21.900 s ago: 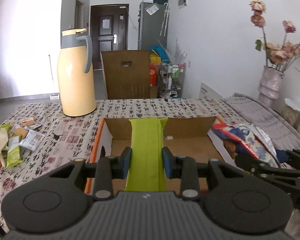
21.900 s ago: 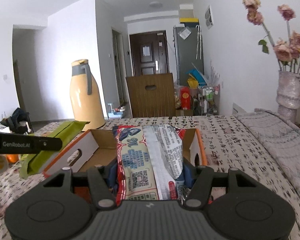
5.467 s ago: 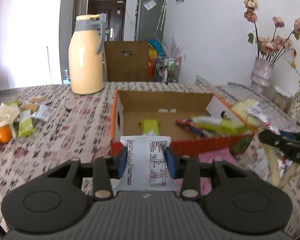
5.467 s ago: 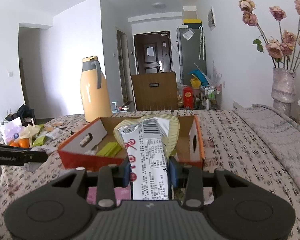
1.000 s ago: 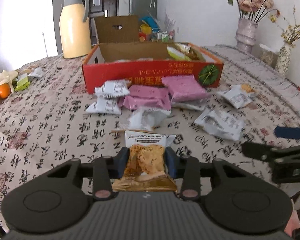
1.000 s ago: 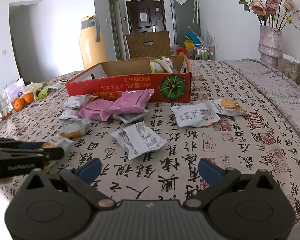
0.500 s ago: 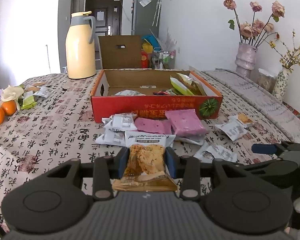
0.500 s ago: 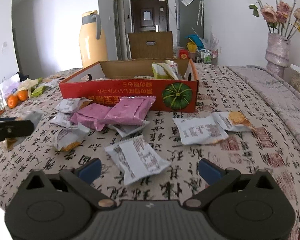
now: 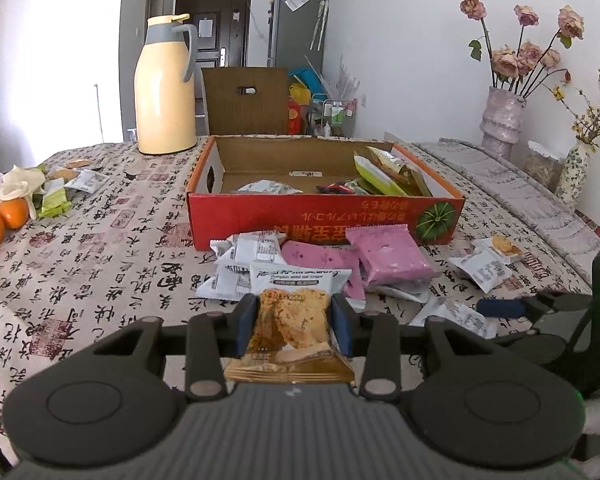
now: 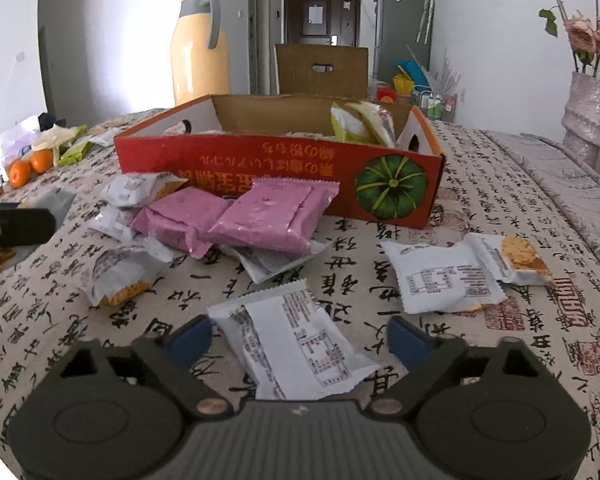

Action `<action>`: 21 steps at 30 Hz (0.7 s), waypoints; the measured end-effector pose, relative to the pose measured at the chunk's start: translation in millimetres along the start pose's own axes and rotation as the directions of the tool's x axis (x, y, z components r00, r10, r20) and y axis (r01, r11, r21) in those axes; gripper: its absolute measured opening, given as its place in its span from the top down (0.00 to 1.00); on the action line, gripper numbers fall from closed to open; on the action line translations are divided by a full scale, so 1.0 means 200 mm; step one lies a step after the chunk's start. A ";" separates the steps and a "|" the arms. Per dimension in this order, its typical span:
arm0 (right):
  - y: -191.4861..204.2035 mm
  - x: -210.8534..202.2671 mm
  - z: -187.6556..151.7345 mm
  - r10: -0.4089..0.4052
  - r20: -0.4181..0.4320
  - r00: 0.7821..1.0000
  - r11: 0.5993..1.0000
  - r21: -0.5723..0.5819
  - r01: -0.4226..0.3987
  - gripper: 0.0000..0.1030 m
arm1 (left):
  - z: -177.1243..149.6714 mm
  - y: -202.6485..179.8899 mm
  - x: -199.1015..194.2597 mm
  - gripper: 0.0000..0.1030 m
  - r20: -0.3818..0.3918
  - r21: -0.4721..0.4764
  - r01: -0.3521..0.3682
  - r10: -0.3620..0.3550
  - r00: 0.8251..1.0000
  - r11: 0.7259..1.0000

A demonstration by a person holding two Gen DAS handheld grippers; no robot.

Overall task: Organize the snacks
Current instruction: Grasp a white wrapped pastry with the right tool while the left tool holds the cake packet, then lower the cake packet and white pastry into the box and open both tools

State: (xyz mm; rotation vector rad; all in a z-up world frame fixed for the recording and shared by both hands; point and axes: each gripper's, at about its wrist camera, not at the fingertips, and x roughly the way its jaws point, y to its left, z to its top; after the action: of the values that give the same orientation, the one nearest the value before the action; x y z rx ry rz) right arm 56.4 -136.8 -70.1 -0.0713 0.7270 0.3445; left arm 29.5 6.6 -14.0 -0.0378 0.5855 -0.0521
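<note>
My left gripper (image 9: pixel 294 318) is shut on a small crisp packet (image 9: pixel 290 330) with a white top and brown base, held above the table in front of the red cardboard box (image 9: pixel 324 220). The box holds several snacks at its right end. My right gripper (image 10: pixel 298 338) straddles a white snack packet (image 10: pixel 296 344) lying flat on the cloth; its jaws are closing, with the blue pads a little apart from the packet's edges. Two pink packets (image 10: pixel 236 220) and several white ones lie between the grippers and the box (image 10: pixel 280 164).
A yellow thermos jug (image 9: pixel 164 88) stands behind the box at left. Oranges (image 9: pixel 2 220) and wrappers lie at the table's left edge. A vase of dried roses (image 9: pixel 502 124) stands at the right. More white packets (image 10: pixel 444 276) lie right of my right gripper.
My right gripper has moved forward over the white packet, which now lies between its pads, and the jaws have narrowed. The left gripper has lifted slightly with the crisp packet still held.
</note>
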 end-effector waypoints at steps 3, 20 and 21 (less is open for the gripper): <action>0.00 -0.01 -0.01 0.016 0.012 1.000 1.000 0.002 -0.016 0.25 | 0.00 0.01 0.01 0.61 -0.005 -0.002 0.002 -0.002 1.000 1.000; -0.01 -0.19 -0.02 0.027 0.129 0.991 1.000 0.005 -0.028 0.61 | 0.07 0.03 0.02 0.61 0.036 0.000 0.009 -0.009 0.999 1.000; -0.01 -0.20 -0.01 0.024 0.138 0.990 1.000 0.005 -0.025 0.61 | 0.09 0.03 0.02 0.61 0.042 0.001 0.008 -0.008 0.999 1.000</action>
State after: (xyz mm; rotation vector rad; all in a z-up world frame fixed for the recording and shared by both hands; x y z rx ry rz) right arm 27.7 -150.5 -45.6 -0.0318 0.5927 0.3671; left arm 43.6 12.0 -2.4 -0.0404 0.5437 -0.0592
